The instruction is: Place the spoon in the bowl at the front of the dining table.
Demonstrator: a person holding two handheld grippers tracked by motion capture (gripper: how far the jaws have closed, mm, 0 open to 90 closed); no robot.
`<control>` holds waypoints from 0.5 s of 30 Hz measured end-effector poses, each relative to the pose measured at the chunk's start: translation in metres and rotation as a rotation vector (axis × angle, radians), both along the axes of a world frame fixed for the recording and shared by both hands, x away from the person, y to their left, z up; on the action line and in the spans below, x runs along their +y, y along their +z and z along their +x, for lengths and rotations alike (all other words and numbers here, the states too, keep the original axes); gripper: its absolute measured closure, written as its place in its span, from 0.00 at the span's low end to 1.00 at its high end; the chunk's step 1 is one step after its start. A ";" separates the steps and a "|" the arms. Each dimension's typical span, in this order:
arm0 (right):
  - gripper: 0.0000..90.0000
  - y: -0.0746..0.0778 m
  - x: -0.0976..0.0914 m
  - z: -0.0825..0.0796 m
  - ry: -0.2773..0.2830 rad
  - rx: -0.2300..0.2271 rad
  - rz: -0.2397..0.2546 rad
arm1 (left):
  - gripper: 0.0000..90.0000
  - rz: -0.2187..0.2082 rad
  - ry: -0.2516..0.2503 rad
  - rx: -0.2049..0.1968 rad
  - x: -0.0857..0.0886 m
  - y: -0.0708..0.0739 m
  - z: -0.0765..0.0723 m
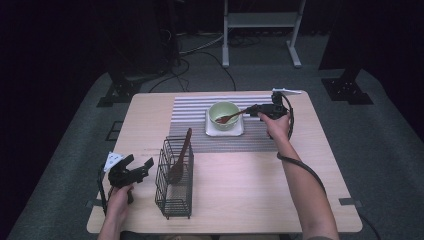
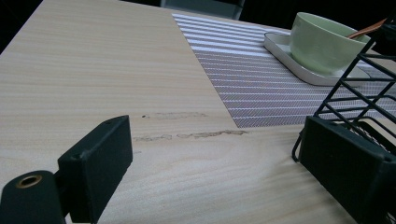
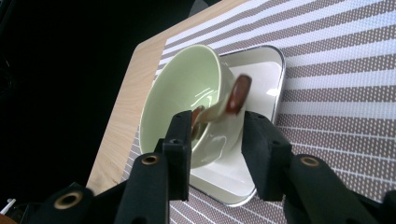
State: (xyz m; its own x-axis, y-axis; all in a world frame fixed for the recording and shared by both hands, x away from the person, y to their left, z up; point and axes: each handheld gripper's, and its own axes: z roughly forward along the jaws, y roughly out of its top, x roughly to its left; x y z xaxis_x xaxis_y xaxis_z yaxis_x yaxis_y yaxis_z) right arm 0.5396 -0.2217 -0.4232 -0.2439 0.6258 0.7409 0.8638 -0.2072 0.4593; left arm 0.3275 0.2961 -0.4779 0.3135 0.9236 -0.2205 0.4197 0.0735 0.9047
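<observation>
Your right gripper (image 1: 256,110) sits over the far right part of the pale wooden table (image 1: 235,195), pointing left at the pale green ceramic bowl (image 1: 223,114). Its jaws are parted, and no earlier frame is needed to see the gap: in the right gripper view the brown wooden spoon (image 3: 233,99) lies between the two black pads with its handle end blurred, and neither pad presses on it. The spoon's scoop rests inside the bowl and its handle leans over the rim toward your right hand (image 1: 276,125).

The bowl stands on a white square dish with rounded corners (image 1: 212,131), and the dish lies on the grey-and-white striped placemat (image 1: 190,117) that covers the middle of the table's far edge. Nothing stands between the right gripper and the bowl.

Nearer you, left of the table's middle, a black wire rack (image 1: 175,192) stands upright with a dark wooden spatula (image 1: 180,159) leaning in it, its handle tip over the placemat's near edge. The rack is well apart from the bowl.

Your left gripper (image 1: 140,167) rests low near the near left corner, just beside the rack, jaws spread wide with bare wood between them. In the left gripper view one pad sits close against the rack's wire corner; I cannot tell whether it touches.
</observation>
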 end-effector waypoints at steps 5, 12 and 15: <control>0.65 -0.002 -0.003 -0.005 0.009 0.001 0.008 | 0.10 0.003 -0.001 0.000 0.000 0.000 0.000; 0.60 -0.001 -0.006 -0.013 0.032 -0.006 0.003 | 0.10 0.011 -0.002 0.001 -0.001 0.000 0.000; 0.57 0.000 -0.007 -0.015 0.041 -0.009 -0.002 | 0.10 0.011 -0.002 0.002 -0.001 0.000 0.000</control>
State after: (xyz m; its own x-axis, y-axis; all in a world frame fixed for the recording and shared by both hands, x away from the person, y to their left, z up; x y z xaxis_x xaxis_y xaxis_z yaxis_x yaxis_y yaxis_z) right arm 0.5246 -0.2284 -0.4229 -0.2760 0.6165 0.7374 0.8676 -0.1704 0.4672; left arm 0.3275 0.2954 -0.4778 0.3150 0.9253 -0.2113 0.4213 0.0632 0.9047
